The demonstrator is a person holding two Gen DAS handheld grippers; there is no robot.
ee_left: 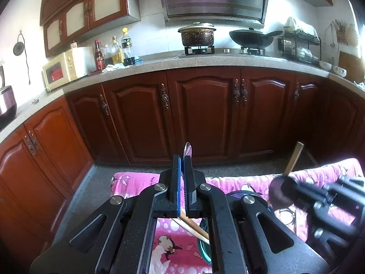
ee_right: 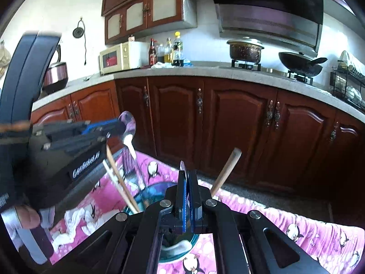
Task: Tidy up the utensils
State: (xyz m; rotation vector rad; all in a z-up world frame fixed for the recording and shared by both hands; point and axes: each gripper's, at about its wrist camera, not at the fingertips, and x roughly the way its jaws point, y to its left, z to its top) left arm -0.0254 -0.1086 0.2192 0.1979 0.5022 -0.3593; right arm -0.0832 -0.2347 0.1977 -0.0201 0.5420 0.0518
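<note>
With chopsticks (ee_right: 123, 182) already in the blue bowl (ee_right: 146, 194), my left gripper (ee_left: 182, 159) clamps a metal spoon (ee_right: 128, 125) and my right gripper (ee_right: 188, 178) a wooden-handled utensil (ee_right: 225, 171), both undelivered.

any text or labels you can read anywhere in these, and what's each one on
"GenRobot.ai": white letters on the side of the left gripper body, seen from the right wrist view.
Bottle labels on the counter: too small to read.
Red panel on the microwave: print too blurred to read.
Pink cloth: only penguin pictures; a small print near its edge is unreadable.
</note>
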